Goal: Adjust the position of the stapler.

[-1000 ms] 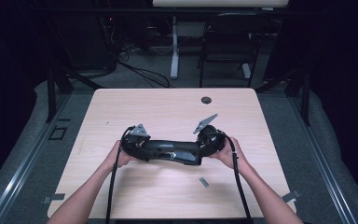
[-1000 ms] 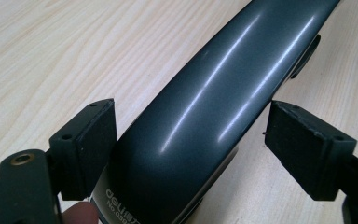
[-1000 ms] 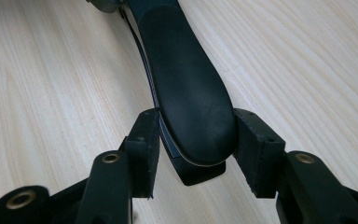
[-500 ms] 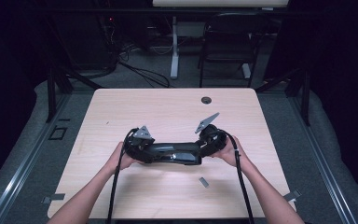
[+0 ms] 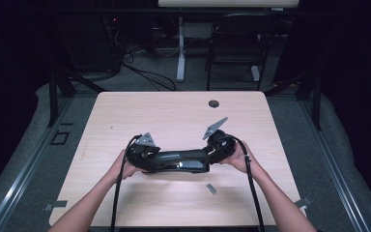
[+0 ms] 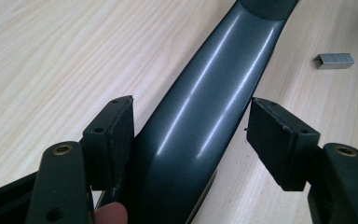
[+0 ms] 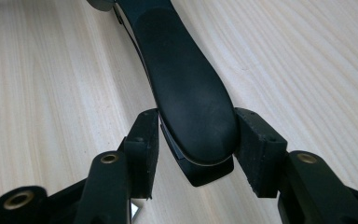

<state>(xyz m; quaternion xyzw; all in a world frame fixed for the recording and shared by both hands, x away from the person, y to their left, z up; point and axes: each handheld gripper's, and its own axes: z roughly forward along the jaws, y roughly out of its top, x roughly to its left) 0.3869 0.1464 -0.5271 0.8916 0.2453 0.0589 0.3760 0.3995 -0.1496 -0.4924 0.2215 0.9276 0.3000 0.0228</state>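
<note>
- Large black stapler (image 5: 176,161) lies lengthwise across the near middle of the light wood desk (image 5: 174,111), held between two hand-held tools.
- Left claw (image 6: 191,135) straddles the glossy dark-grey body of the stapler. Its jaws have just been closing. In the left gripper view the left pad (image 6: 114,133) sits against the stapler's flank; the right pad (image 6: 275,135) looks a shade off it, though the angle is poor and contact there is uncertain.
- Right claw (image 7: 193,149) is clamped on the matte black rounded end of the stapler; in the right gripper view both pads (image 7: 144,144) press its sides.
- Stapler's underside hangs slightly above the desk at the right claw's end, as far as that view lets me judge.
- A small strip of staples (image 5: 211,188) lies loose on the desk, near the stapler, on the person's side. It also appears in the left gripper view (image 6: 334,60).
- Round dark cable grommet (image 5: 214,103) sits at the far edge of the desk, well apart from the stapler.
- Black cables trail from both tools toward the near edge.
</note>
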